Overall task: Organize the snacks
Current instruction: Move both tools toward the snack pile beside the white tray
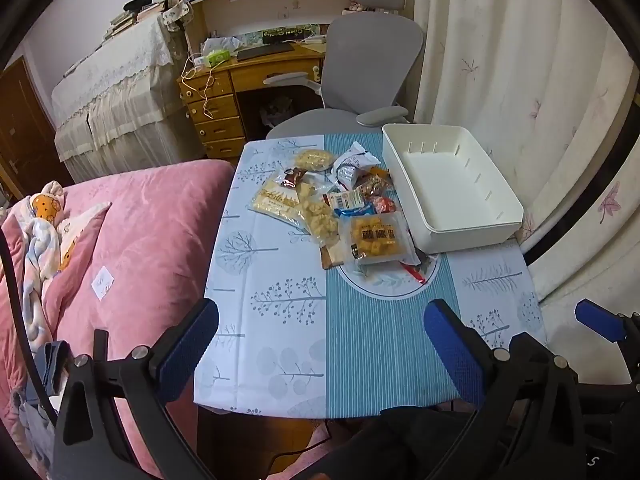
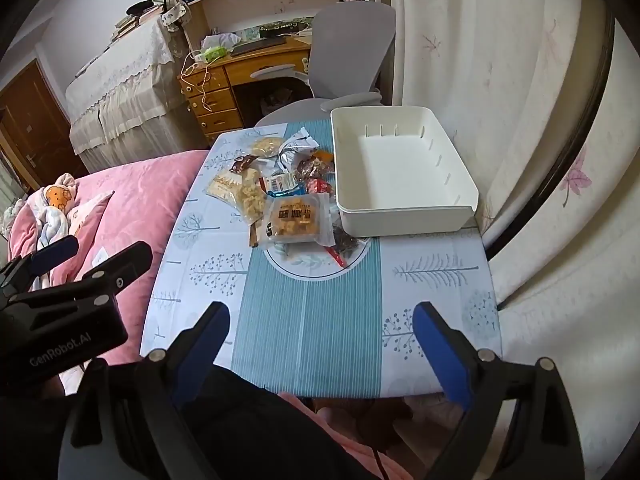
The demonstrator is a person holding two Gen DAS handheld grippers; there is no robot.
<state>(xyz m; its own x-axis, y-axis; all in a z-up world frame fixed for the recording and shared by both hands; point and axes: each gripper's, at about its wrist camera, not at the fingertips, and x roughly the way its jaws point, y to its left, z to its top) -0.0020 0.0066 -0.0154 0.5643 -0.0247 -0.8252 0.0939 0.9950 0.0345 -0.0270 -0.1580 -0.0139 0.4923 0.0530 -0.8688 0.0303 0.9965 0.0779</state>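
While both claws hang wide open over the near edge of the surface (image 1: pixel 360 360), a small square top under a blue-and-white tree-print cloth, neither has hold of anything. In the left wrist view the left claw (image 1: pixel 320 344) spreads its blue-padded fingers across the bottom of the frame, with only bare cloth between them, and a blue tip of the right claw (image 1: pixel 600 322) pokes in at the lower right. In the right wrist view the right claw (image 2: pixel 320 344) stands the same way at the bottom, well short of the goods, and the black body of the left claw fills the lower left. The heap of small plastic-wrapped snack packets (image 1: pixel 340 204) lies loose in the middle of that frame, toward the far side of the surface; the nearest is a clear packet of orange-yellow pieces (image 1: pixel 376 240). Just right of the heap, touching its edge, sits an empty white rectangular plastic bin (image 1: pixel 452 220) with slotted inner walls. A pink quilted bed (image 1: pixel 132 240) fills the left, and a grey office chair (image 1: pixel 372 60) stands at the upper middle, behind the surface.
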